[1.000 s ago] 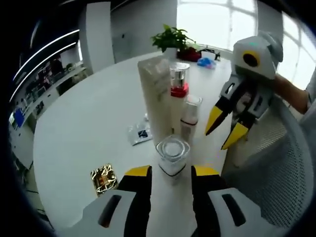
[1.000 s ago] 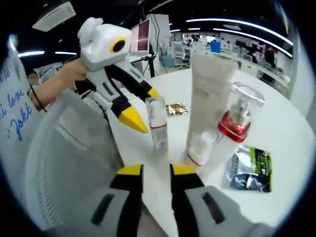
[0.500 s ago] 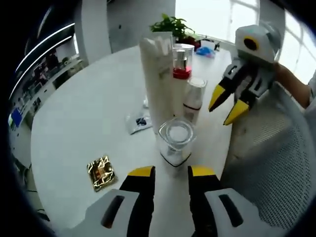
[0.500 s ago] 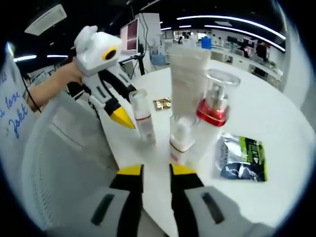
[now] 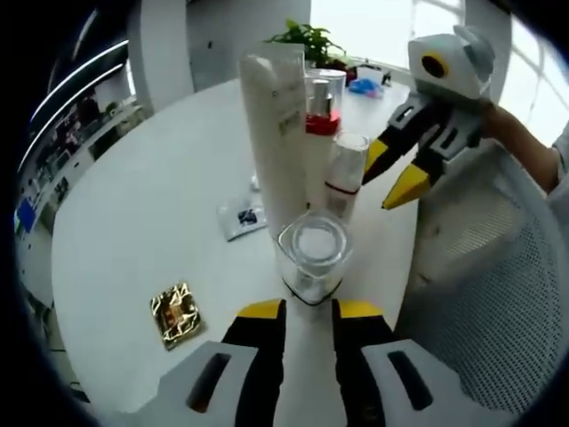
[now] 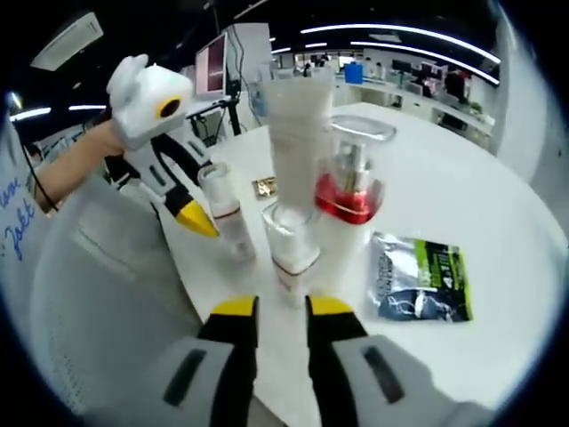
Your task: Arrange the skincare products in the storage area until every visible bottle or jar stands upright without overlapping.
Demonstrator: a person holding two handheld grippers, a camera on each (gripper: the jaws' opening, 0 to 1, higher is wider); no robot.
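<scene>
Several skincare products stand upright in a tight cluster on the white round table. A tall white tube stands beside a clear pump bottle with a red collar. A small clear-capped bottle stands just ahead of my left gripper, which is open with a narrow gap. A second small bottle with a red band stands right in front of my right gripper, also open and holding nothing.
A dark sachet lies flat behind the cluster and a gold sachet lies apart from it. A white mesh chair presses against the table edge. A potted plant stands at the far side.
My left gripper's jaws have narrowed and come closer to the clear-capped bottle. My right gripper has moved in toward the red-banded bottle. The products have stayed in place.
</scene>
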